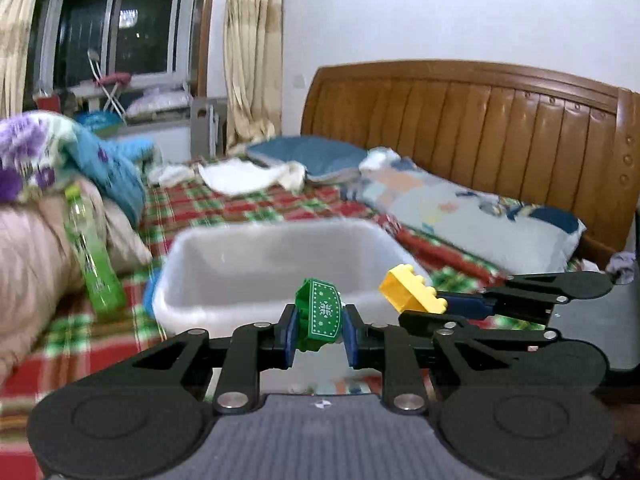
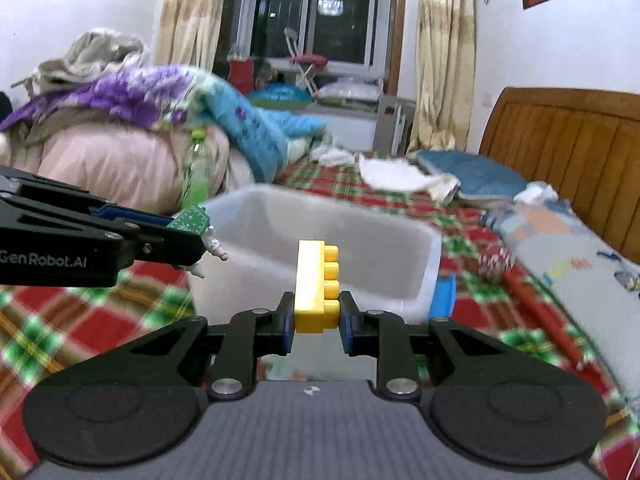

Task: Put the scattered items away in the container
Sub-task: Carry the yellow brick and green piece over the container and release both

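Note:
My left gripper (image 1: 319,330) is shut on a green toy block with a white snowflake print (image 1: 320,314), held just in front of the near rim of a translucent white plastic bin (image 1: 240,280). My right gripper (image 2: 317,322) is shut on a yellow studded building brick (image 2: 316,286), held upright before the same bin (image 2: 416,280). In the left wrist view the right gripper with the yellow brick (image 1: 412,290) sits to the right, by the bin's near right corner. In the right wrist view the left gripper with the green block (image 2: 190,220) sits at the left, by the bin's near left corner.
The bin rests on a red and green plaid bedspread (image 2: 80,320). A green plastic bottle (image 1: 94,264) leans against piled quilts at the left. A small red patterned item (image 2: 496,262) lies right of the bin. Pillows (image 1: 460,216) and a wooden headboard (image 1: 500,128) stand behind.

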